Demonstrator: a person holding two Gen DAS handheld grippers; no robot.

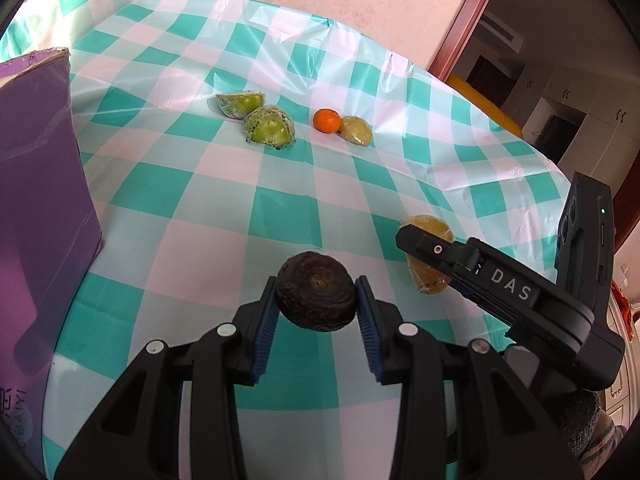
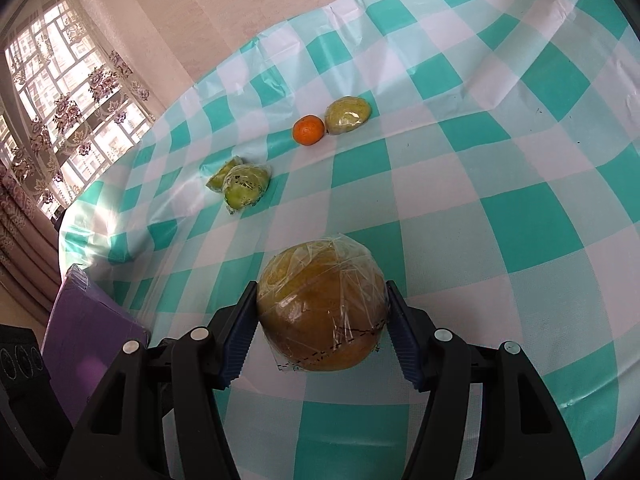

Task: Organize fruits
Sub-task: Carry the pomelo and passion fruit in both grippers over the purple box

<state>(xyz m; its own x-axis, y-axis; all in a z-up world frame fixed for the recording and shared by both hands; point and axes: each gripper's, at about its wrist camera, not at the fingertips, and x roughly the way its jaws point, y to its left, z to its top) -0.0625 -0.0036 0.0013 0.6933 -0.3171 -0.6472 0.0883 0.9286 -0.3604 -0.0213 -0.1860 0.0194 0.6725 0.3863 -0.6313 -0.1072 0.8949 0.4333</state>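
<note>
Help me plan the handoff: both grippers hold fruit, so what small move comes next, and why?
Probably carry the dark wrinkled round fruit, clamped in the left gripper, left toward the purple cardboard box. It is the only container visible; the right gripper holds the plastic-wrapped yellow-brown fruit.

On the table (image 1: 280,208), a box (image 1: 40,184) stands at the left edge in the left wrist view. Far across the middle lie two wrapped fruit pieces (image 1: 269,125) touching each other; to their right sit a mandarin (image 1: 327,120) and a wrapped fruit (image 1: 356,130), side by side. Nearer, the left tongs (image 1: 316,294) hold a wrinkled fruit (image 1: 316,291) between their pads; just right of them the right tongs (image 2: 322,320) grip a wrapped pear (image 2: 322,312).
</note>
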